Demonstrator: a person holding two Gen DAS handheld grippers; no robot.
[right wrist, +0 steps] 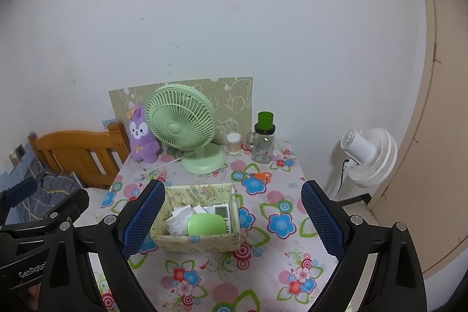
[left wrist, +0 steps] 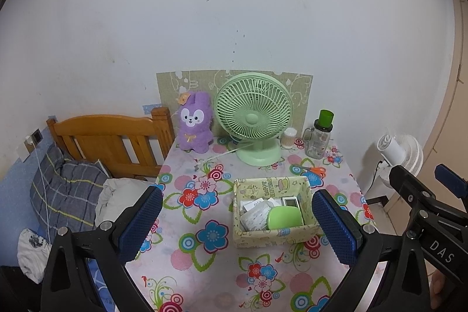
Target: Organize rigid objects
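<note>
A pale yellow patterned box [left wrist: 275, 236] [right wrist: 201, 243] sits on the flowered tablecloth. Inside it lie a green oval case [left wrist: 285, 218] [right wrist: 206, 224], a small device with a screen [left wrist: 291, 201] [right wrist: 221, 209] and white packets [left wrist: 254, 214]. Orange-handled scissors [left wrist: 316, 170] [right wrist: 260, 176] lie behind the box. My left gripper [left wrist: 238, 224] stands open above the table's front, nothing between its blue pads. My right gripper [right wrist: 232, 220] is open too, hovering in front of the box, and shows at the right edge of the left wrist view [left wrist: 424, 189].
Along the wall stand a purple plush rabbit [left wrist: 194, 125] [right wrist: 143, 136], a green desk fan [left wrist: 254, 119] [right wrist: 184, 125], a cotton-swab jar [left wrist: 289, 138] [right wrist: 234, 143] and a glass mug with a green lid [left wrist: 318, 139] [right wrist: 264, 139]. A wooden headboard [left wrist: 117, 139] and bedding lie left; a white floor fan [right wrist: 368, 154] stands right.
</note>
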